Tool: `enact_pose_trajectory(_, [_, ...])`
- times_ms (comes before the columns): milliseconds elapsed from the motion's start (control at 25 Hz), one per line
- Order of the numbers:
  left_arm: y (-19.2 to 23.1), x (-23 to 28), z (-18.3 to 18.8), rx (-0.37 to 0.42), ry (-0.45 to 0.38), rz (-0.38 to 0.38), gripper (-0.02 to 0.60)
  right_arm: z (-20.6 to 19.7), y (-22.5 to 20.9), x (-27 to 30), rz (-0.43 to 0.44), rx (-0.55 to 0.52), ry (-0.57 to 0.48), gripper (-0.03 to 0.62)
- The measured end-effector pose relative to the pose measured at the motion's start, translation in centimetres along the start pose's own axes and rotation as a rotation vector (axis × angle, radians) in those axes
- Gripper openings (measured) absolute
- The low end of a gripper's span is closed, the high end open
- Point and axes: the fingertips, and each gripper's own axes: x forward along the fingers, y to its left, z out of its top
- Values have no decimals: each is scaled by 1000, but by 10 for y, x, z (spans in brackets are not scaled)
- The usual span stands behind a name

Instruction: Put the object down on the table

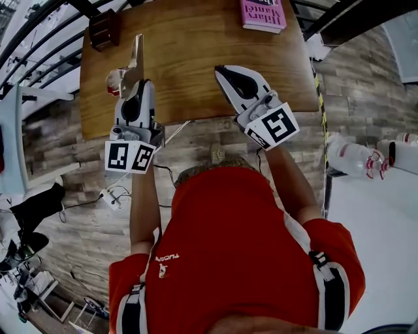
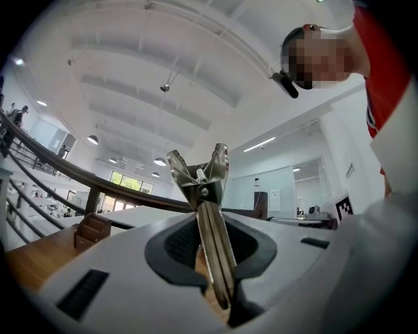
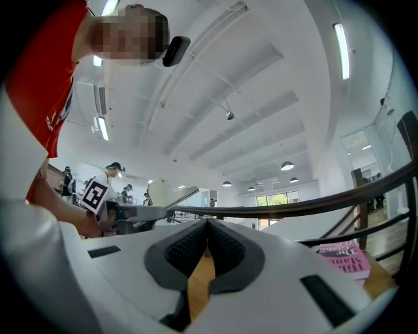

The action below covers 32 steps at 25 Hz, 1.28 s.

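Observation:
A flat metal tool (image 1: 136, 57) with a riveted, forked end sticks up out of my left gripper (image 1: 132, 81), over the left part of the wooden table (image 1: 196, 59). In the left gripper view the tool (image 2: 208, 196) stands upright with the pads pinched on its two blades, so the left gripper (image 2: 214, 261) is shut on it. My right gripper (image 1: 223, 71) hovers over the table's front middle, about a hand's width right of the left one. Its pads meet at the tips with nothing between them (image 3: 208, 225).
A pink book (image 1: 263, 13) lies at the table's far right edge and shows in the right gripper view too (image 3: 343, 258). A small dark wooden holder (image 1: 104, 29) stands at the far left corner. White bottles (image 1: 353, 160) sit on a surface to the right.

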Motion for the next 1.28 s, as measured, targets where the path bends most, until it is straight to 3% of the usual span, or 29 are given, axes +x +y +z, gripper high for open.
enact_pose_trajectory(400, [21, 58, -42, -11, 134, -37, 69, -38, -47, 35, -35, 39, 72, 25])
enact_pose_trajectory(960, [64, 98, -138, -41, 373, -155, 69, -73, -53, 69, -131, 35, 178, 25])
enact_pose_trajectory(1280, [76, 110, -181, -54, 507, -150, 69, -96, -62, 81, -119, 57, 225, 25])
